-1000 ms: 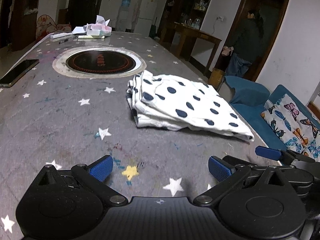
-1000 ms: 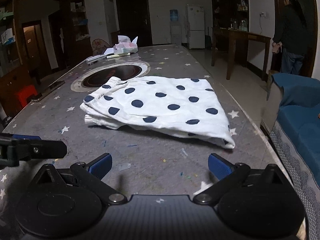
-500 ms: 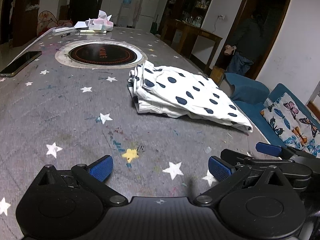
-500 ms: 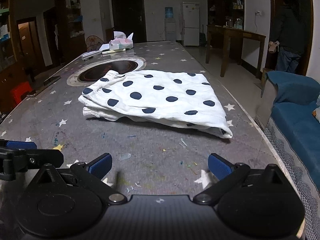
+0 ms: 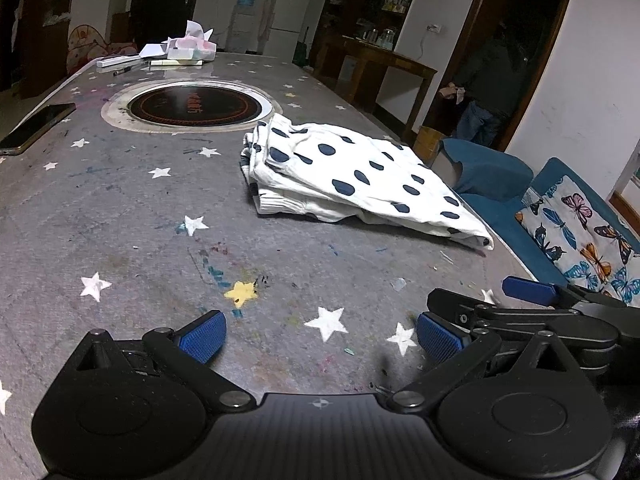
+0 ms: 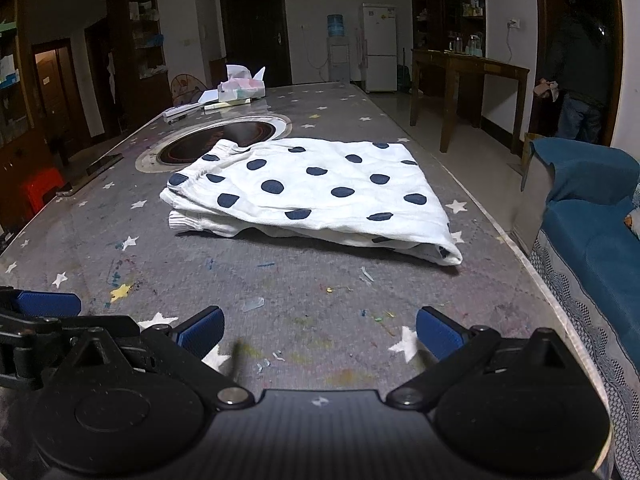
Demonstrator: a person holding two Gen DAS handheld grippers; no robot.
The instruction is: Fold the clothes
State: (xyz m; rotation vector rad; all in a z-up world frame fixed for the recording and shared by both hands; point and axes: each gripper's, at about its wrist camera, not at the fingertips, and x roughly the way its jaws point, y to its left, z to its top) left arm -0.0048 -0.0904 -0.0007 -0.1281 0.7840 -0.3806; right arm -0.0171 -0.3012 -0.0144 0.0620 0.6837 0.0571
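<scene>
Both grippers hover low over the near end of the table (image 5: pixel 100 208), side by side, left gripper (image 5: pixel 320 334) and right gripper (image 6: pixel 320 330) spread wide and empty. The folded garment (image 6: pixel 316 192) lies well ahead, beside the hotplate (image 5: pixel 196 106). Only the left view shows a butterfly cushion (image 5: pixel 580 232).

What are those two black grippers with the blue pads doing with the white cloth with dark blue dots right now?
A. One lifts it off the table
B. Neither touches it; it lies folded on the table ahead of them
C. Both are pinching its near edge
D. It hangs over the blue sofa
B: the white cloth with dark blue dots lies folded on the grey star-patterned table, while the left gripper and right gripper sit open and empty, apart from it.
</scene>
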